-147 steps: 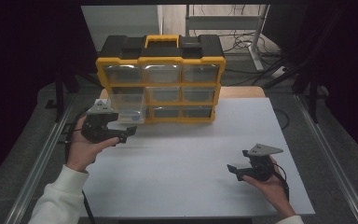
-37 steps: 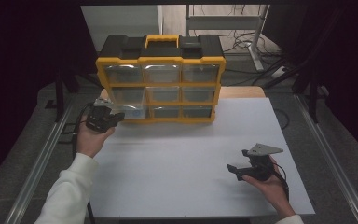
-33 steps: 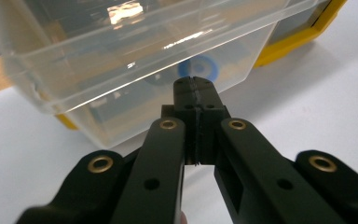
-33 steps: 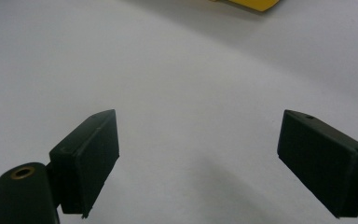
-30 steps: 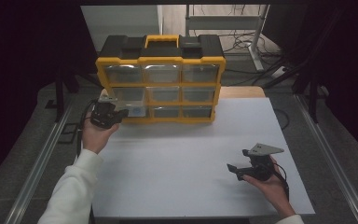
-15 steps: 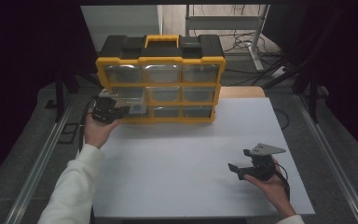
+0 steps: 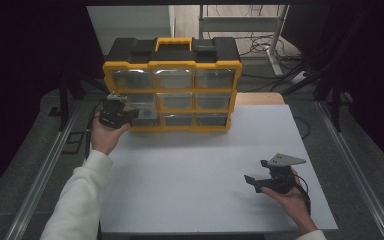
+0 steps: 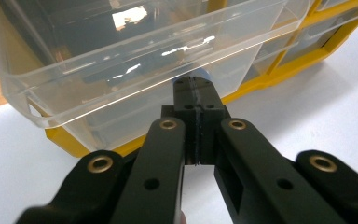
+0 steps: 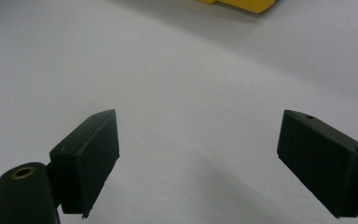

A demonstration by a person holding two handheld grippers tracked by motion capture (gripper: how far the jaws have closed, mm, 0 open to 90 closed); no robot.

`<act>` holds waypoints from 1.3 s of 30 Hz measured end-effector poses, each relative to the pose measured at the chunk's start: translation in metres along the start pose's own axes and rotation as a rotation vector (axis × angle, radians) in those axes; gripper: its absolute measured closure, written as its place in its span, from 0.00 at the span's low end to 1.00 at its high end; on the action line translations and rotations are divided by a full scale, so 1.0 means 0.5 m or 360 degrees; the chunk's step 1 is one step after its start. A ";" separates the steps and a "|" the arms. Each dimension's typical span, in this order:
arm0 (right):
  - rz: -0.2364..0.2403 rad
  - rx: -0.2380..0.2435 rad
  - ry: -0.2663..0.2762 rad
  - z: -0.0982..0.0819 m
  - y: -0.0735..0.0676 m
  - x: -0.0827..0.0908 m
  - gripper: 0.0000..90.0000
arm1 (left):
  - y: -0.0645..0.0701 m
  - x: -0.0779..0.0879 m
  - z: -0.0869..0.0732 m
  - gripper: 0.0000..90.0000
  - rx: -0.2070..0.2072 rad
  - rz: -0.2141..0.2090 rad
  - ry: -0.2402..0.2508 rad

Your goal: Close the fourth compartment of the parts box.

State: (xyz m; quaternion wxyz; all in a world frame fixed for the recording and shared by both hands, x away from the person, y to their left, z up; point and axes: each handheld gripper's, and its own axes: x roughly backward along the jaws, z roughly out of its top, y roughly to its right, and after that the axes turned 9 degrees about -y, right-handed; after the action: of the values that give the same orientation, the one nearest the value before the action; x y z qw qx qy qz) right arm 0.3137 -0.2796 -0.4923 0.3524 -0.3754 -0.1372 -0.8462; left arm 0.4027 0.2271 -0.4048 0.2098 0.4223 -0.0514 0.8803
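Two grippers are in play, and I take them from the left. My left gripper (image 7: 114,114) sits at the lower left corner of the yellow organiser (image 7: 172,85), its jaws pressed together on the front lip of a clear plastic drawer (image 8: 135,60). In the left gripper view the drawer stands pulled part-way out of its slot, tilted a little, with the jaws pinching the rim at its middle. I judge that a central grip is there so the drawer slides straight rather than skewing in its frame; whether it is on its way in or out I cannot tell from this alone. The drawer looks empty, though reflections hide part of its floor. The organiser stands upright at the far edge of the white worktop (image 7: 195,165), drawer fronts facing me, so every slot can be reached. Well apart to the right, my right gripper (image 7: 260,181) rests low over bare worktop with jaws spread wide, nothing between them, parked clear of the work.
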 end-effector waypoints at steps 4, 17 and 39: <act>-0.0001 0.0002 -0.0005 0.000 0.000 0.000 0.15 | -0.009 -0.006 0.002 1.00 0.0025 0.0012 0.0044; -0.0016 0.0009 0.0006 0.000 -0.007 0.007 0.15 | -0.021 -0.012 0.019 1.00 0.0096 0.0006 0.0058; -0.0006 0.0019 0.0001 0.000 -0.007 0.005 0.15 | -0.024 -0.047 0.051 1.00 0.0112 0.0066 0.0063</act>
State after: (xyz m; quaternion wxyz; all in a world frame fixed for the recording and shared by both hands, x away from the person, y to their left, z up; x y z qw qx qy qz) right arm 0.3102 -0.2784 -0.4900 0.3531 -0.3728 -0.1428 -0.8461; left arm 0.4389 0.2238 -0.4075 0.1774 0.4106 -0.0250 0.8940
